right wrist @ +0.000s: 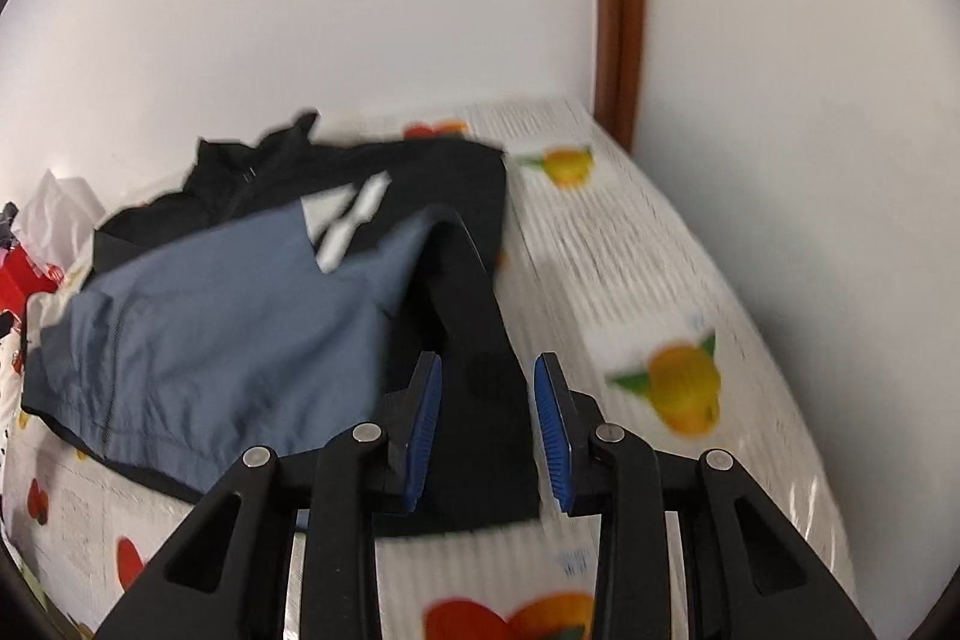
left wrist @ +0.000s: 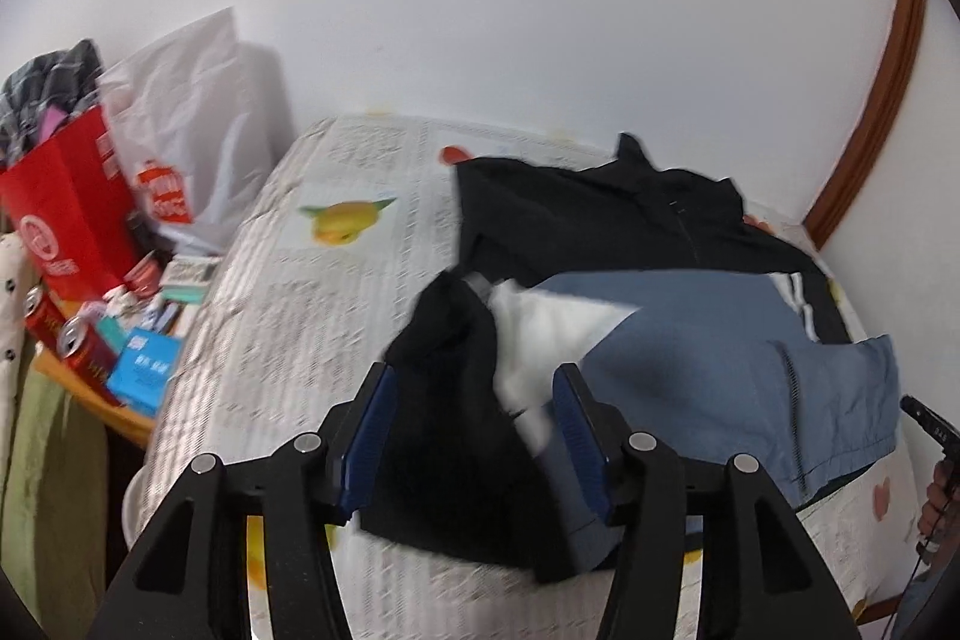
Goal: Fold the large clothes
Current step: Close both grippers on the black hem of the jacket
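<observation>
A black, blue-grey and white jacket [left wrist: 690,304] is seen spread over the fruit-printed bed [left wrist: 336,280], filling the centre and right of the left wrist frame. The left tongs [left wrist: 474,436] are held open around a black sleeve [left wrist: 444,388] at the lower centre. The right tongs [right wrist: 487,430] are likewise spread apart, with the other black sleeve [right wrist: 480,316] lying between their blue pads [right wrist: 423,430].
</observation>
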Demonstrator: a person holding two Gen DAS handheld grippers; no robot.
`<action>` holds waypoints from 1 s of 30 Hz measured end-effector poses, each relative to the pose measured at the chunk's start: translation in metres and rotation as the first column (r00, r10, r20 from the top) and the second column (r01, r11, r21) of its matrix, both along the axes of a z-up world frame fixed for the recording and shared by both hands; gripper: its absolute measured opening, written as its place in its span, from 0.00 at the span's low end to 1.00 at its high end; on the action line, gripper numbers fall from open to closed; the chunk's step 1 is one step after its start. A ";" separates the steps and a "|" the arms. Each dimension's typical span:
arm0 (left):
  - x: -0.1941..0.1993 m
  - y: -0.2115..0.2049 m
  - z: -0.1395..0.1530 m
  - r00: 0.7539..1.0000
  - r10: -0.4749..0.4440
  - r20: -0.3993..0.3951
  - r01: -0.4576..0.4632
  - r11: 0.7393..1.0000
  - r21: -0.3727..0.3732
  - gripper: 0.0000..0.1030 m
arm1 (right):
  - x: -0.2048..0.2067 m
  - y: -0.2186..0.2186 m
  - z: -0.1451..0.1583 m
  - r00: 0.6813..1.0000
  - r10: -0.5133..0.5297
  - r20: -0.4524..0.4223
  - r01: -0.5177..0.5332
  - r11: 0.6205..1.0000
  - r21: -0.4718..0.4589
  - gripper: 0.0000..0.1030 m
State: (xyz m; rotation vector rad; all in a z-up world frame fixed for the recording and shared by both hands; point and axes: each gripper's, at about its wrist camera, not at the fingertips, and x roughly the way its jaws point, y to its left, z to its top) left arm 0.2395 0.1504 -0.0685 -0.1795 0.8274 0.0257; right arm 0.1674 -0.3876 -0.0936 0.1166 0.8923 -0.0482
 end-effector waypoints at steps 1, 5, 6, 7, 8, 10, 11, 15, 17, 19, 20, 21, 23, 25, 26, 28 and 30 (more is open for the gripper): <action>-0.003 0.003 -0.004 1.000 0.009 -0.011 -0.009 1.000 0.012 0.51 | -0.003 0.000 -0.005 1.000 0.003 -0.013 -0.003 1.000 0.004 0.31; -0.010 0.018 -0.031 0.997 0.038 -0.067 -0.037 0.999 0.012 0.51 | -0.009 0.002 -0.027 0.998 0.015 -0.061 -0.014 1.000 0.027 0.31; -0.011 0.021 -0.038 0.996 0.040 -0.080 -0.040 0.999 -0.003 0.51 | -0.009 0.003 -0.031 0.997 0.015 -0.070 -0.013 0.999 0.031 0.31; -0.011 0.023 -0.044 0.995 0.043 -0.091 -0.044 0.999 -0.014 0.51 | -0.009 0.004 -0.036 0.997 0.014 -0.080 -0.012 0.999 0.030 0.31; -0.011 0.025 -0.051 0.994 0.043 -0.105 -0.046 0.999 -0.023 0.50 | -0.009 0.006 -0.040 0.996 0.013 -0.083 -0.010 1.000 0.028 0.31; -0.010 0.025 -0.059 0.993 0.034 -0.115 -0.038 0.999 -0.028 0.50 | -0.008 0.008 -0.044 0.997 0.011 -0.079 -0.009 1.000 0.022 0.31; -0.010 0.023 -0.062 0.993 0.031 -0.118 -0.035 0.999 -0.028 0.50 | -0.007 0.009 -0.045 0.997 0.012 -0.077 -0.010 1.000 0.019 0.31; -0.006 0.017 -0.070 0.993 0.017 -0.119 -0.021 0.999 -0.033 0.45 | 0.000 0.009 -0.046 0.997 0.011 -0.074 -0.010 1.000 0.014 0.30; -0.006 0.011 -0.071 0.993 0.013 -0.120 -0.016 1.000 -0.025 0.40 | 0.002 0.011 -0.046 0.998 0.014 -0.067 -0.015 1.000 -0.005 0.24; -0.008 0.005 -0.071 0.994 0.017 -0.111 -0.016 1.000 0.005 0.29 | 0.004 0.013 -0.046 0.998 0.017 -0.059 -0.019 0.999 -0.034 0.11; -0.009 0.002 -0.071 0.993 0.017 -0.113 -0.015 1.000 0.015 0.26 | 0.004 0.014 -0.046 0.998 0.021 -0.054 -0.023 0.999 -0.044 0.09; -0.010 0.001 -0.070 0.993 0.019 -0.114 -0.017 1.000 0.023 0.22 | 0.003 0.014 -0.045 0.998 0.024 -0.050 -0.027 0.999 -0.045 0.07; -0.014 0.000 -0.069 0.994 0.015 -0.110 -0.013 1.000 0.020 0.15 | 0.003 0.011 -0.044 0.999 0.024 -0.047 -0.025 0.999 -0.029 0.04; -0.019 0.001 -0.067 0.994 0.010 -0.110 -0.008 1.000 0.019 0.12 | 0.001 0.010 -0.042 0.999 0.026 -0.043 -0.027 0.999 -0.025 0.03; -0.023 0.001 -0.066 0.994 0.010 -0.107 -0.008 1.000 0.019 0.12 | -0.001 0.010 -0.040 0.999 0.028 -0.037 -0.029 0.999 -0.031 0.03; -0.030 0.001 -0.064 0.994 0.011 -0.106 -0.009 1.000 0.018 0.10 | -0.004 0.011 -0.037 0.999 0.030 -0.029 -0.031 0.999 -0.036 0.03; -0.040 -0.001 -0.063 0.994 0.009 -0.107 -0.007 1.000 0.026 0.10 | -0.009 0.008 -0.034 0.999 0.029 -0.024 -0.030 0.999 -0.027 0.03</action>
